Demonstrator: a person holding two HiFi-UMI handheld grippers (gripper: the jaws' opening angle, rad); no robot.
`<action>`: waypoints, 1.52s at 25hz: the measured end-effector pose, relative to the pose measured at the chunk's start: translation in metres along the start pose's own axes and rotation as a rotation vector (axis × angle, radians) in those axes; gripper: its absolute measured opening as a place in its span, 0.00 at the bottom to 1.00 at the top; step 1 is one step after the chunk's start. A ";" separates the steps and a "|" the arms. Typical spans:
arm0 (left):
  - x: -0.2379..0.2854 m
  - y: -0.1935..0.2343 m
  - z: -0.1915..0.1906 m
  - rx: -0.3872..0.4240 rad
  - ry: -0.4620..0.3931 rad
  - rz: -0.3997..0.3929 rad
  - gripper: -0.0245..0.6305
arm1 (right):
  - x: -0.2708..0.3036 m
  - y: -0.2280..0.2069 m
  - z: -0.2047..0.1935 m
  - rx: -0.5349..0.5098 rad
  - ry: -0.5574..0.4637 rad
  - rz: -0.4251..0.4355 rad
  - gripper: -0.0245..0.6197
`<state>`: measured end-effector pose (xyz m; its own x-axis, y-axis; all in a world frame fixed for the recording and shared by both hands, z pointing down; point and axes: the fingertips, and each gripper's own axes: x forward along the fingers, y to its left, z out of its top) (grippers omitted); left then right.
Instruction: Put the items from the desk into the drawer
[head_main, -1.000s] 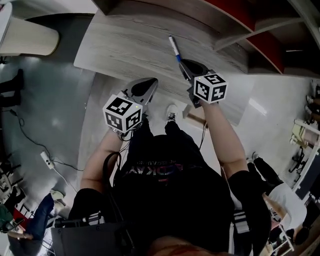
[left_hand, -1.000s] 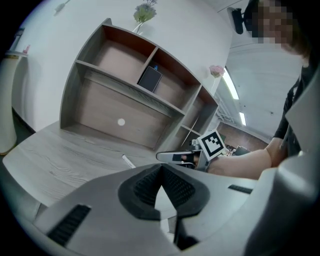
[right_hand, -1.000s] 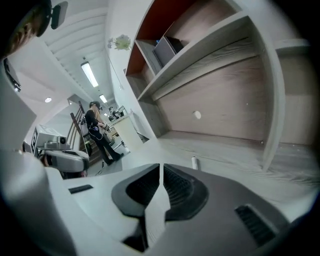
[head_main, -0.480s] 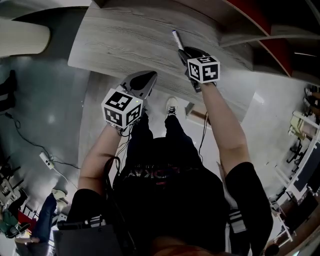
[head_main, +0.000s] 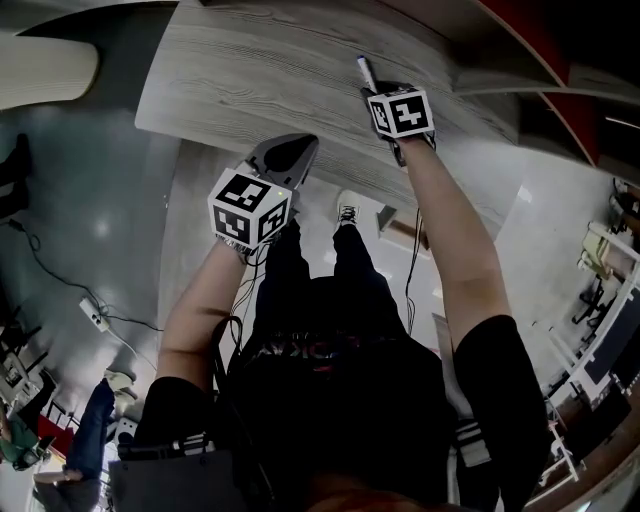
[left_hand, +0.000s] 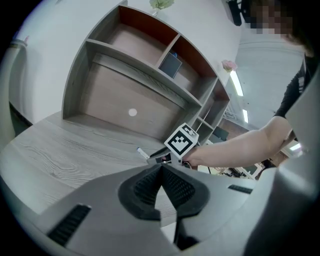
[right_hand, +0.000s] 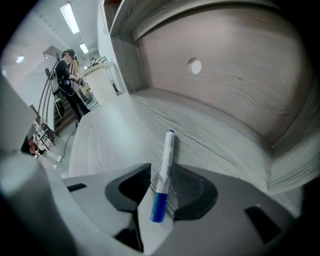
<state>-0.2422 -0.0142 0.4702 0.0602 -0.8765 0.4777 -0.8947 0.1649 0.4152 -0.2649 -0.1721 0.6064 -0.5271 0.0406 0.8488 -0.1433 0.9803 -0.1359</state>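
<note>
A white marker with a blue cap (right_hand: 164, 165) lies between the pads of my right gripper (right_hand: 161, 187), which is shut on it, the blue end toward the camera. In the head view the marker (head_main: 366, 72) sticks out ahead of the right gripper (head_main: 380, 92) over the grey wooden desk (head_main: 250, 70). My left gripper (head_main: 290, 152) hovers at the desk's near edge, shut with nothing in it; its pads meet at the tips (left_hand: 161, 170). In the left gripper view, the right gripper's marker cube (left_hand: 181, 141) and the marker tip (left_hand: 143, 153) are ahead. No drawer is in view.
A hutch with open shelves (left_hand: 145, 60) rises behind the desk; its back panel has a round hole (right_hand: 194, 65). A pale curved counter (head_main: 40, 70) stands left. A cable and power strip (head_main: 95, 318) lie on the floor. A person (right_hand: 70, 75) stands far off.
My right gripper has carried the marker farther out over the desk, toward the hutch. The left gripper has hardly moved.
</note>
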 end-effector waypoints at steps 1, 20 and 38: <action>0.000 0.002 0.000 -0.002 0.000 0.002 0.05 | 0.002 0.001 0.000 -0.008 0.018 -0.004 0.25; 0.002 0.007 0.003 -0.027 -0.002 0.000 0.05 | 0.000 0.004 0.001 0.037 -0.001 -0.027 0.16; -0.009 -0.012 0.033 0.015 -0.059 -0.031 0.05 | -0.147 0.090 0.056 0.171 -0.531 0.292 0.16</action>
<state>-0.2469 -0.0235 0.4351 0.0622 -0.9065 0.4176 -0.8992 0.1307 0.4176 -0.2468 -0.1006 0.4406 -0.9023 0.1580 0.4010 -0.0389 0.8967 -0.4409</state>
